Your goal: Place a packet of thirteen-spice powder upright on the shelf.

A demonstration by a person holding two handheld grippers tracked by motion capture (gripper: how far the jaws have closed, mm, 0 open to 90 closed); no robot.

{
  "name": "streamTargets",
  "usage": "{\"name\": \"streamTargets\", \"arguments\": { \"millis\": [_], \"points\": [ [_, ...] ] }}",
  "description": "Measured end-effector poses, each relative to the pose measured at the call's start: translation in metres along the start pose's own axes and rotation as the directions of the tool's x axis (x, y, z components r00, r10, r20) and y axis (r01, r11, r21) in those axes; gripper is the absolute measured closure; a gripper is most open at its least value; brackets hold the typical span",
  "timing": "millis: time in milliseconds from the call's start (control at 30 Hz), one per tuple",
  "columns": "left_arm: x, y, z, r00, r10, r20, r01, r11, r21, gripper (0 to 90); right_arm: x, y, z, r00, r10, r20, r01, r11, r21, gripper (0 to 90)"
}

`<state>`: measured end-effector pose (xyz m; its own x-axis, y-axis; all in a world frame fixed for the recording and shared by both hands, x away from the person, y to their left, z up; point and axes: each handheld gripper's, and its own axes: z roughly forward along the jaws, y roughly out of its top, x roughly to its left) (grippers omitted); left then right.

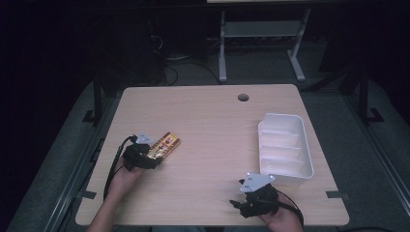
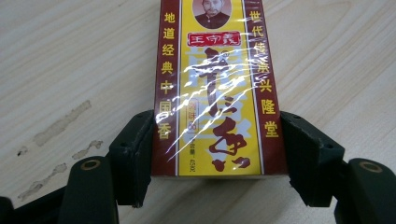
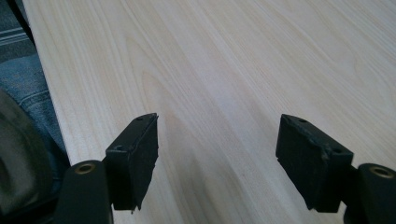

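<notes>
You are at the grasp: your left gripper (image 2: pixel 212 186) straddles the near end of the yellow-and-red box (image 2: pixel 214 88), which lies flat at the left of the table (image 1: pixel 208 116). The pads (image 2: pixel 135 154) sit at its long sides, seemingly touching, though a firm pinch is hard to confirm. Next, squeeze fully and lift level. Your right gripper (image 3: pixel 217 158) rests spread and empty near the white bin (image 1: pixel 285 145).

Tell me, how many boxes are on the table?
2. A yellow-and-red packet lies on the table's left side, between the left gripper's jaws. A white bin sits on the right side, beyond the right gripper.
</notes>
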<state>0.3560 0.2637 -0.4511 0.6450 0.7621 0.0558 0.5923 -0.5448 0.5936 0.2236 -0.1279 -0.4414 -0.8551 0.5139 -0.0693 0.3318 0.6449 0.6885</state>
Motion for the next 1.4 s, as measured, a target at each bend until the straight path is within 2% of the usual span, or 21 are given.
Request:
{"name": "streamTargets", "arguments": {
  "millis": [133, 367, 500, 600, 633, 667, 733, 800, 967, 1033, 1133, 1400],
  "points": [
    [-0.001, 0.001, -0.002, 1.0, -0.001, -0.003, 0.001, 0.9999, -0.011, 32.5, 0.0, 0.0, 0.0, 1.0, 0.002, -0.001, -0.002, 1.0, 0.001, 29.1],
    [-0.003, 0.003, -0.011, 1.0, -0.008, -0.001, 0.008, 0.9978, -0.066, 32.6, -0.001, 0.0, -0.001, 0.9999, 0.007, 0.008, -0.007, 1.0, -0.009, 28.8],
    [-0.011, 0.006, -0.016, 0.9997, 0.021, 0.01, -0.02, 0.9948, -0.1, 32.6, -0.002, 0.0, -0.003, 0.9993, 0.032, 0.019, -0.032, 0.999, -0.025, 28.7],
    [-0.022, 0.01, -0.022, 0.998, 0.058, 0.023, -0.055, 0.9887, -0.14, 32.5, -0.003, 0.0, -0.005, 0.9987, 0.045, 0.025, -0.044, 0.998, -0.036, 28.5],
    [-0.022, 0.01, -0.022, 0.998, 0.058, 0.023, -0.055, 0.9887, -0.14, 32.6, -0.003, 0.0, -0.005, 0.9984, 0.049, 0.027, -0.048, 0.998, -0.038, 28.5],
    [-0.028, 0.012, -0.024, 0.9959, 0.084, 0.035, -0.077, 0.985, -0.154, 32.6, -0.004, 0.0, -0.006, 0.9983, 0.052, 0.027, -0.051, 0.998, -0.042, 28.5],
    [-0.036, 0.014, -0.026, 0.9932, 0.11, 0.038, -0.102, 0.9803, -0.17, 32.5, -0.004, 0.0, -0.007, 0.998, 0.057, 0.029, -0.055, 0.997, -0.049, 28.5],
    [-0.04, 0.015, -0.027, 0.9918, 0.12, 0.043, -0.111, 0.9777, -0.178, 32.5, -0.004, 0.0, -0.007, 0.9977, 0.062, 0.027, -0.06, 0.997, -0.053, 28.4],
    [-0.062, 0.02, -0.031, 0.9812, 0.183, 0.061, -0.166, 0.962, -0.217, 32.5, -0.004, 0.001, -0.01, 0.9972, 0.072, 0.022, -0.07, 0.994, -0.08, 28.3],
    [-0.072, 0.023, -0.032, 0.974, 0.216, 0.067, -0.196, 0.9536, -0.229, 32.5, -0.003, 0.001, -0.011, 0.9968, 0.076, 0.027, -0.073, 0.993, -0.089, 28.3],
    [-0.082, 0.024, -0.033, 0.9677, 0.24, 0.077, -0.215, 0.9459, -0.243, 32.5, -0.004, 0.001, -0.012, 0.9961, 0.083, 0.031, -0.079, 0.992, -0.099, 28.2],
    [-0.114, 0.029, -0.035, 0.9428, 0.313, 0.115, -0.27, 0.92, -0.284, 32.5, -0.008, 0.0, -0.016, 0.9902, 0.135, 0.036, -0.129, 0.983, -0.13, 27.2]
  ]
}}
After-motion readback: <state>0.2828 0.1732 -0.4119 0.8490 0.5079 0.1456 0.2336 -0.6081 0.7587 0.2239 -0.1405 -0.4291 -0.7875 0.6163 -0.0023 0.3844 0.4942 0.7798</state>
